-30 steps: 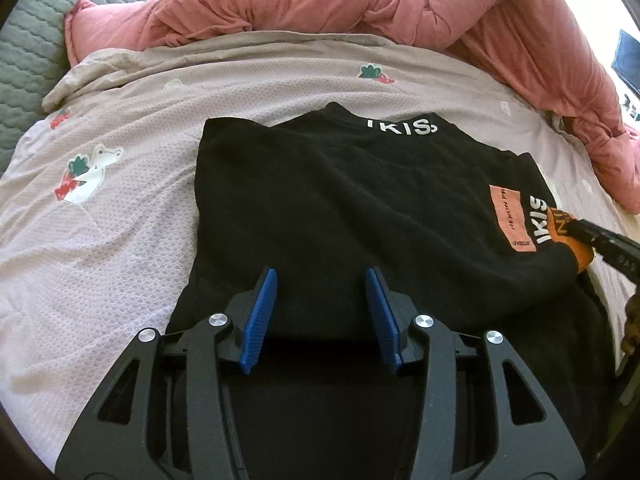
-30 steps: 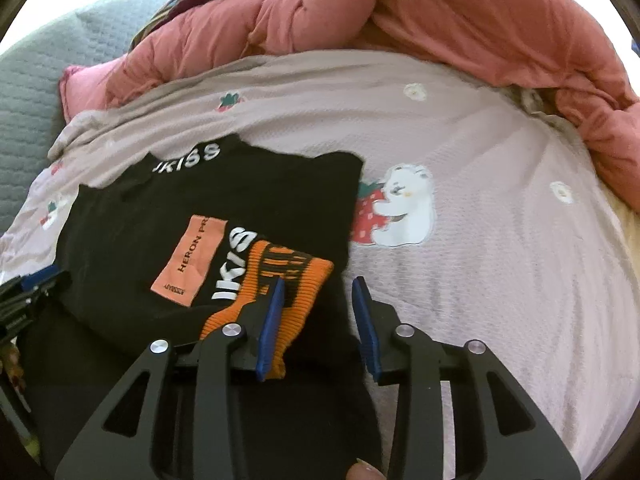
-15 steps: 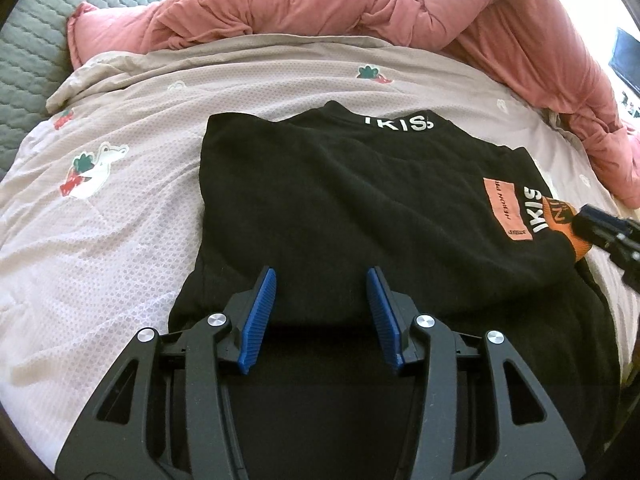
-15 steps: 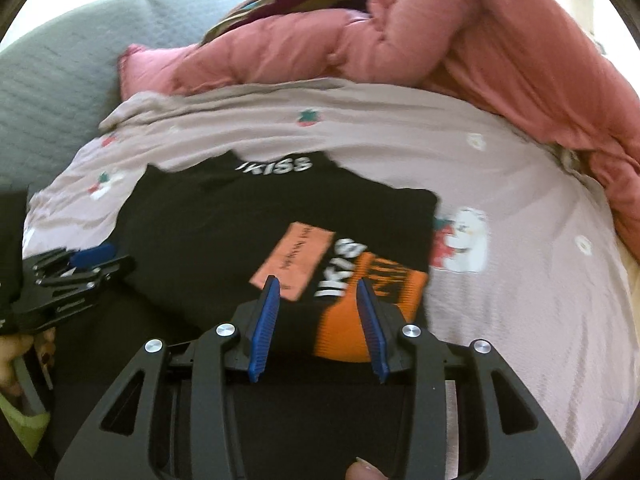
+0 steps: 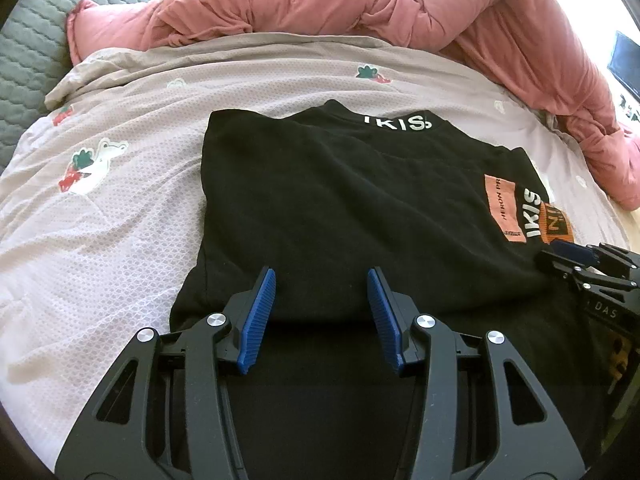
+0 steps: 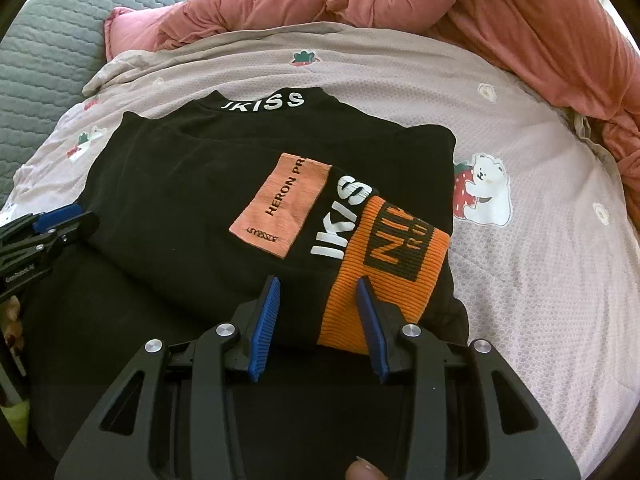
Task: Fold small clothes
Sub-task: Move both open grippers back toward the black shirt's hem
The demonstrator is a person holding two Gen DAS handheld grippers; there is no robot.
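A black top (image 5: 340, 196) with white "IKISS" lettering, a salmon patch and an orange ribbed cuff (image 6: 384, 264) lies flat on the bed, sleeves folded in. It also shows in the right wrist view (image 6: 192, 200). My left gripper (image 5: 322, 280) is open and empty over the near left part of the top. My right gripper (image 6: 318, 286) is open and empty, its blue pads straddling the near end of the orange cuff. The right gripper shows at the right edge of the left wrist view (image 5: 572, 254); the left gripper shows at the left edge of the right wrist view (image 6: 60, 216).
The top lies on a pale pink sheet (image 5: 120, 240) printed with bears and strawberries. A bunched salmon duvet (image 5: 360, 4) runs along the far side and right. A grey quilted surface (image 5: 28, 40) lies at the far left.
My right gripper has swung left over the orange cuff and come lower and closer to it. My left gripper has barely moved. The top lies as before.
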